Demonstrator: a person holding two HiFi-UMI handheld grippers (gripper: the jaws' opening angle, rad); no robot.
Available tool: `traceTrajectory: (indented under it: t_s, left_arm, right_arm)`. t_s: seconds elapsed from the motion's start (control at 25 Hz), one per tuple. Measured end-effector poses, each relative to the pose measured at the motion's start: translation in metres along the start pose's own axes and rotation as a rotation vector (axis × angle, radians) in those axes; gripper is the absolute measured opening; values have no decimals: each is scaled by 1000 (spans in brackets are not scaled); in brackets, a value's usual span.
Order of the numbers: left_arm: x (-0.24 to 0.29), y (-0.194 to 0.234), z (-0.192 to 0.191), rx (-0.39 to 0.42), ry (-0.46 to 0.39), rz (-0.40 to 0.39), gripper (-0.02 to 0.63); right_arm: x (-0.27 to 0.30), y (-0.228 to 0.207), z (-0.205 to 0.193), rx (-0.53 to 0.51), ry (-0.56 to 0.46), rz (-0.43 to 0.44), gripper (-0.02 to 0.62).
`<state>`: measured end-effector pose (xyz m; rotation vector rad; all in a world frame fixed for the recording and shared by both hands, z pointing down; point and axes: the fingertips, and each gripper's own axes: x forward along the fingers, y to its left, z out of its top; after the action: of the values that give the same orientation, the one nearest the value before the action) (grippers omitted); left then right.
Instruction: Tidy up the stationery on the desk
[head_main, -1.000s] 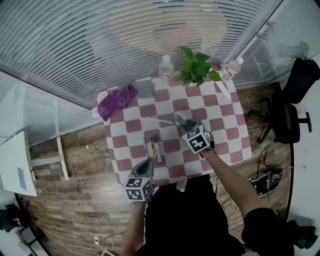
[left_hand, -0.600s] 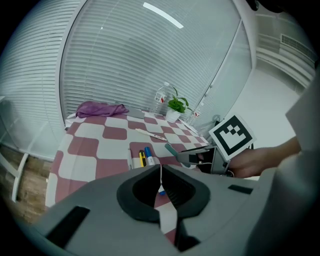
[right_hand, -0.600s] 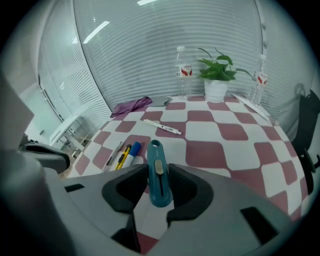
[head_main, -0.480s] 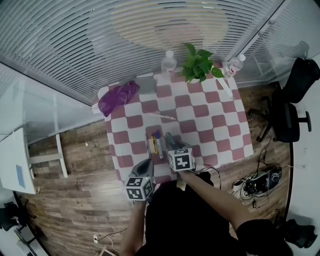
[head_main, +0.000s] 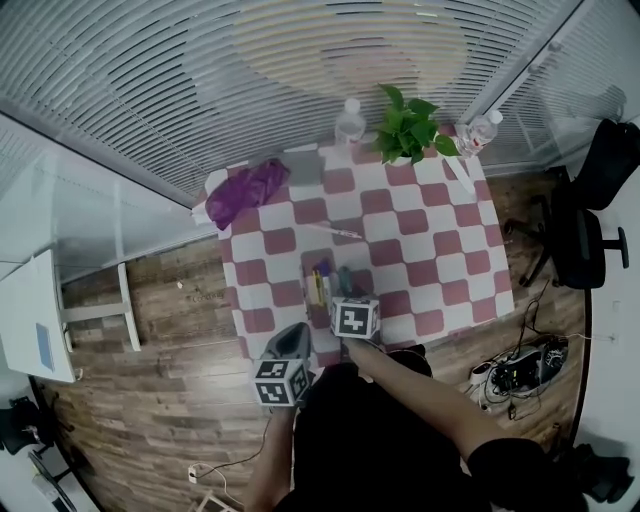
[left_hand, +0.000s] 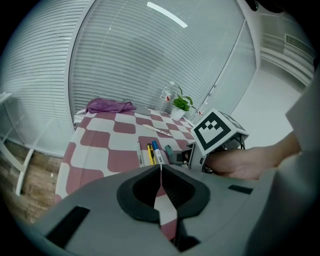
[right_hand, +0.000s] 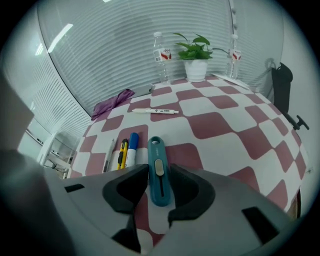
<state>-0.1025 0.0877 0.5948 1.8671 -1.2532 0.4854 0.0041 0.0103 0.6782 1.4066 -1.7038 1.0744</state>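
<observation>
across the red-and-white checked table: purple cloth at the far left corner, potted plant on the far edge, water bottle just beside it. left gripper low at the near edge, jaws pressed together, nothing between them. right gripper tipped steeply down over the near part of the table, jaws clamped on the sides of a teal utility knife, its tip pointing away. just left of the knife, in a row: blue marker, yellow pen, white pen. one more white pen lies apart, mid-table.
</observation>
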Motion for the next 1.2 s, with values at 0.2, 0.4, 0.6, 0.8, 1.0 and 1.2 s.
traceTrajectory:
  t_s: [0.2,0.4,0.6,0.8,1.0,1.2]
  left_arm:
    - [0,4,3,-3,-8,8,37]
    - [3,1,5,-2,-8,4,37]
    - [6,-6,8,4,-10,-8,37]
    - [11,-10,13,12,-14,-20,37]
    - [12,-16,21,23,-41,-44,37]
    - [5,-12,18,128,-17,8,37]
  right_arm:
    - [1,1,1,73,23,15,159]
    - [-1,3,1,70,25,46,207]
    - [-14,0,18,23,-33,95,215]
    - [-23,-5,48,-172,-111,168,213]
    - [-23,-11,93,-425,-204,181,188]
    - [-11,6,122,-732,-211,229,187]
